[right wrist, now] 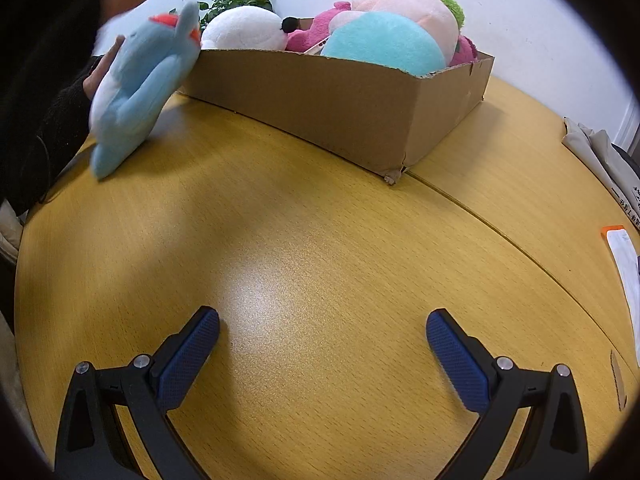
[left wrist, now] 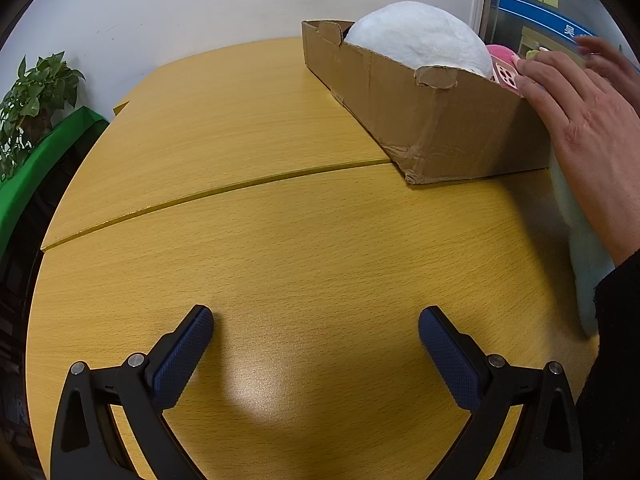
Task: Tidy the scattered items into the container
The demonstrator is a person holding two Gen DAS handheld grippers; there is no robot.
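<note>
A cardboard box (left wrist: pixel 420 120) (right wrist: pixel 340 100) stands on the yellow wooden table (left wrist: pixel 280 240), filled with plush toys: a white one (left wrist: pixel 420 36) (right wrist: pixel 244 28), a turquoise one (right wrist: pixel 384 40), pink ones (right wrist: pixel 400 4). A light blue plush toy (right wrist: pixel 136 88) leans against the box's left end in the right wrist view, with a person's bare hand (left wrist: pixel 592 120) behind it. My left gripper (left wrist: pixel 316 322) stands open over bare table, well short of the box. My right gripper (right wrist: pixel 322 326) is open too, nothing between its fingers.
A potted plant (left wrist: pixel 36 96) on a green stand sits off the table's far left. Papers and an orange-edged item (right wrist: pixel 624 256) lie at the table's right edge. A seam (left wrist: pixel 200 196) runs across the tabletop.
</note>
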